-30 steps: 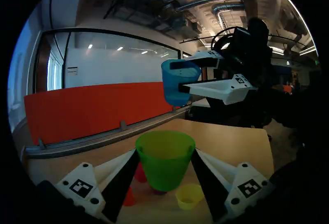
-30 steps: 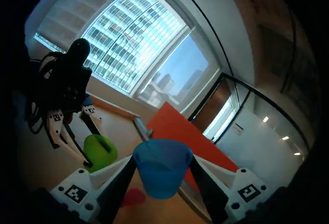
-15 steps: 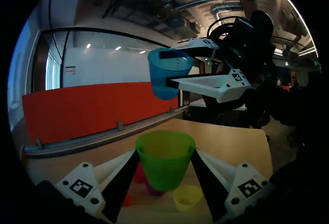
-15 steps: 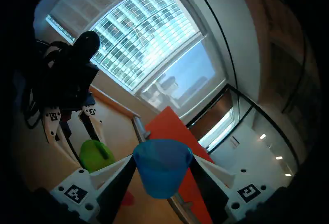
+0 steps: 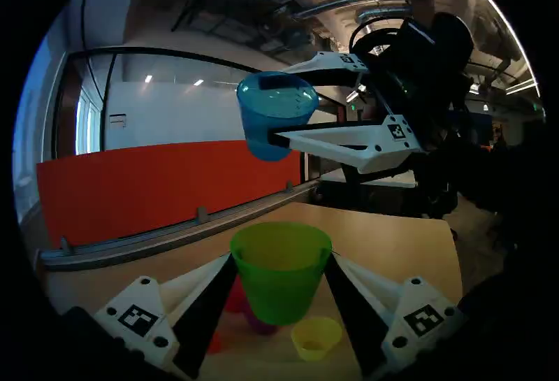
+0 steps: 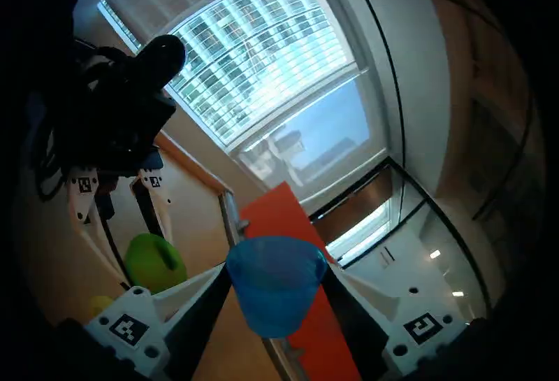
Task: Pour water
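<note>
Left gripper view: my left gripper (image 5: 279, 266) has its jaws pinching the green cup (image 5: 281, 293) just over the surface. The right gripper (image 5: 278, 107) pinches the blue cup (image 5: 265, 121) higher up, roughly above it, so I reckon it tips downward.

**Site finding: office premises**

You are working at a wooden desk (image 5: 398, 234) backed on its far side by an orange divider panel (image 5: 154, 185). Beyond the panel stands a glass-walled room (image 5: 195, 112) with recessed ceiling lights (image 5: 148, 79). Exposed ducts (image 5: 363, 3) run overhead. A large window with blinds (image 6: 279, 80) faces city towers (image 6: 293, 145).
</note>
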Tool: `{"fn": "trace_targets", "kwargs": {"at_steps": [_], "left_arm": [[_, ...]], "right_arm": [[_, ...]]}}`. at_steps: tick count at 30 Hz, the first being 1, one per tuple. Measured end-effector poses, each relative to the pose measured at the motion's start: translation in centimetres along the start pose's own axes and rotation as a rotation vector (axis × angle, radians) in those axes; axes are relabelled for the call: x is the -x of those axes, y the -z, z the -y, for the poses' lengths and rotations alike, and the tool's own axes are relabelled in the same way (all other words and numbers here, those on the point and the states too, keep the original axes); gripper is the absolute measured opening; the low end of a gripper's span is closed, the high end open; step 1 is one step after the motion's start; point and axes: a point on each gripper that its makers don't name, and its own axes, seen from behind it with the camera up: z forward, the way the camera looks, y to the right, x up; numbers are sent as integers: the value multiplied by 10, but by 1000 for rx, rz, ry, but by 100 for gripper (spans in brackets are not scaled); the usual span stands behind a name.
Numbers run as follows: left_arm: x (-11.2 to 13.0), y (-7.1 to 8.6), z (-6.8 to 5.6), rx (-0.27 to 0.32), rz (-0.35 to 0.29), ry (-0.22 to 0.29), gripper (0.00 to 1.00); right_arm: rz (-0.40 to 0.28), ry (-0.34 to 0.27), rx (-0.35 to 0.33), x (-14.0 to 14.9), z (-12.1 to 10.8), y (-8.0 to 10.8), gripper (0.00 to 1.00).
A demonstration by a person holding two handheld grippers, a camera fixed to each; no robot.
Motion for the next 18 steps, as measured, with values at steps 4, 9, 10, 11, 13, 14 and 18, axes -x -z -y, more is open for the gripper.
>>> {"fn": "trace_targets", "kwargs": {"at_steps": [4, 9, 10, 11, 13, 14, 18], "left_arm": [[-1, -1, -3, 6, 0, -2, 86], [-3, -3, -7, 12, -1, -6, 86], [-3, -3, -7, 13, -1, -7, 86], [-3, -3, -7, 13, -1, -7, 86], [-3, -3, -7, 13, -1, -7, 86], [-3, -3, -6, 12, 0, -7, 86], [-3, -3, -5, 12, 0, -6, 86]], "right_arm": [[5, 46, 3, 1, -1, -3, 91], [13, 95, 0, 2, 1, -6, 91], [15, 102, 0, 2, 1, -7, 91], [17, 111, -1, 3, 1, -7, 91], [19, 128, 1, 3, 1, -8, 91], [20, 138, 3, 3, 1, -8, 91], [24, 174, 9, 3, 0, -8, 91]]}}
